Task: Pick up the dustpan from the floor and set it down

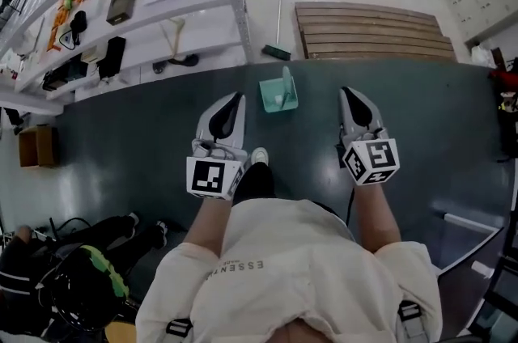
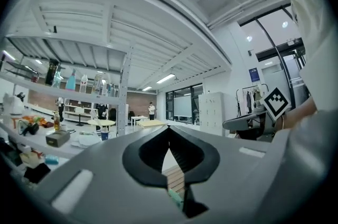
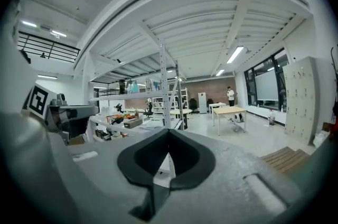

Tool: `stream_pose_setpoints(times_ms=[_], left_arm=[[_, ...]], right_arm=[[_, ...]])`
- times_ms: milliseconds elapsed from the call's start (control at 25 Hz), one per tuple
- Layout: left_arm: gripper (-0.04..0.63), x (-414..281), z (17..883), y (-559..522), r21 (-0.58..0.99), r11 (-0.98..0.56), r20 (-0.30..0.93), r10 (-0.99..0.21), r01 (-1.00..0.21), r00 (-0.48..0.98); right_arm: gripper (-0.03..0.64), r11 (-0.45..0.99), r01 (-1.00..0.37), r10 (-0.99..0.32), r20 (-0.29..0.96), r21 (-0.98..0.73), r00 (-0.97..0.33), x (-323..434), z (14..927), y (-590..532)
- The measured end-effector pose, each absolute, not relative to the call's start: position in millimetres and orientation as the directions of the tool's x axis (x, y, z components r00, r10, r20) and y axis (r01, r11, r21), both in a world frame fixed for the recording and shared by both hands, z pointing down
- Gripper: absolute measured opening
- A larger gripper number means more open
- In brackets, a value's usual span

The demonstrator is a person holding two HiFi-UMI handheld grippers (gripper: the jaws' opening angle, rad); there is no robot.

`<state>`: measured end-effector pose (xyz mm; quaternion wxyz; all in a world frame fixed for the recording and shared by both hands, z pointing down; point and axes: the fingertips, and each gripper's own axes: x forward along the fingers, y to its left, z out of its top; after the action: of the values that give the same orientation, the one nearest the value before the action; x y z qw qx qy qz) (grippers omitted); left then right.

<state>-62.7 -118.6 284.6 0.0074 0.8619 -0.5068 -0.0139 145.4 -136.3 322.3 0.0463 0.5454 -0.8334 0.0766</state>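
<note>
Teal plastic dustpan (image 1: 278, 95) resting on dark grey floor (image 1: 121, 147), just beyond and between both tools. Right tool (image 1: 348, 93) clenched, empty; left tool (image 1: 237, 97) seemingly clenched, likewise empty.

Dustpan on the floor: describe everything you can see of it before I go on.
The teal plastic dustpan sits on the dark grey floor mat, near its far edge, with its handle apparently standing up at the right side. It looks slightly see-through, with something pale inside that I cannot identify. It lies between the left gripper and the right gripper, nearer the left; neither touches it. A green-headed broom lies just beyond, apart from it.
</note>
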Motion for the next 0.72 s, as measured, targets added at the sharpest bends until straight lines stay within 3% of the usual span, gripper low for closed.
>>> stream_pose_setpoints(times_ms=[320, 720], left_arm=[[0.017, 4, 320, 41, 0.072, -0.376, 0.001, -0.926, -0.924, 0.377], [0.017, 21, 304, 167, 0.068, -0.38, 0.043, -0.923, -0.922, 0.383]], right_arm=[[-0.007, 0.484, -0.863, -0.829, 0.24, -0.147, -0.505, 218, 356, 18], [-0.008, 0.598, -0.8, -0.77, 0.245, -0.045, -0.59, 208, 333, 137]])
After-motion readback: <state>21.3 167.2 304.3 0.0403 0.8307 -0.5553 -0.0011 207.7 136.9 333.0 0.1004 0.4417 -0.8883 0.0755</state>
